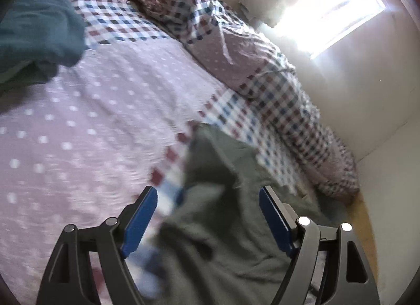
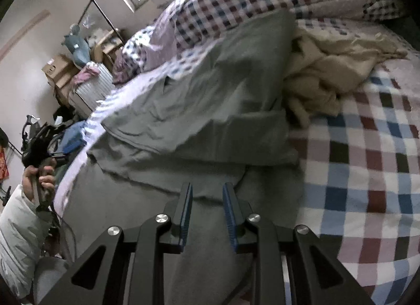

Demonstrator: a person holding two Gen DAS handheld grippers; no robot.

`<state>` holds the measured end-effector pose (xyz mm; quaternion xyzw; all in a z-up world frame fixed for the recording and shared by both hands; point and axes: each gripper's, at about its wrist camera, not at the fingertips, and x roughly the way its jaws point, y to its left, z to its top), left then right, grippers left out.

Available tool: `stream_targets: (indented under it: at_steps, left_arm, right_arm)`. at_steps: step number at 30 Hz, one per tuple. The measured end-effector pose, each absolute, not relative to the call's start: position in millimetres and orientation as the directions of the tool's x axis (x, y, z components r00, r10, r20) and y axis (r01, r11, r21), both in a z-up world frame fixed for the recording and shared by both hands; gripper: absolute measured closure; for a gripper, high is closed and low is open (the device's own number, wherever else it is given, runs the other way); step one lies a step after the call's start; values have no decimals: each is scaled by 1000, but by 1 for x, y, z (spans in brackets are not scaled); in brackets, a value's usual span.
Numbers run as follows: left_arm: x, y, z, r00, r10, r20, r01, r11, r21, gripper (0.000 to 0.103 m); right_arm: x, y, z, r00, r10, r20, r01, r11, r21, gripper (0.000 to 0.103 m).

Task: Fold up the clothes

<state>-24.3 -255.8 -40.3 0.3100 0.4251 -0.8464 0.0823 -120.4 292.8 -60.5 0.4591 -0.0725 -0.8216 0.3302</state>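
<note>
Left wrist view: teal garment [image 1: 39, 29] bunched at bed's far left edge. Bed [image 1: 92, 121] covered by pink dotted sheet with checked border. Left gripper [image 1: 207, 200] jaws wide apart, nothing between pads; grey-green garment [image 1: 223, 213] lies under and ahead of them, near bed's right edge. Rumpled checked duvet [image 1: 262, 68] along right side.

Right wrist view: person's hand [image 2: 39, 176] at bed's left edge. Right gripper [image 2: 207, 194] jaws narrowly parted, above grey-green garment [image 2: 210, 95], gripping nothing. Cream garment [image 2: 328, 68] crumpled just right of it.
</note>
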Motion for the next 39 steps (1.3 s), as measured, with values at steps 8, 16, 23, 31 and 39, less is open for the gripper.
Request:
stream_targets:
  at_steps: [8,16,23,31,39]
  left_arm:
    - [-22,-253,-73,-729,222,-647,390,-642,-660,21]
    - [-25,-238,-72,-688,251,-681,367,-689,-625,29]
    - [-31,-231,-79,-646,256,-719,381,-708,-595,77]
    - [-15,-243,-72,-690,260,-676,394,-649,-651,99]
    - [-2,-235,-78,-627,221,-747,464,-665,-585,99]
  right_arm:
    - [-125,283,-75,-357,-550,-755,429,-815,390,77]
    - [-127,285,-71,-403,-477,-781,402,-859,317,102]
    - [-131,314,-66,-444,-432,-785,330,-893,305,103]
    - [-134,318,-68,-431,-511,-744,321,-857,403,99]
    - [-135,316,-65,-440,-513,-737,334,-856,395,99]
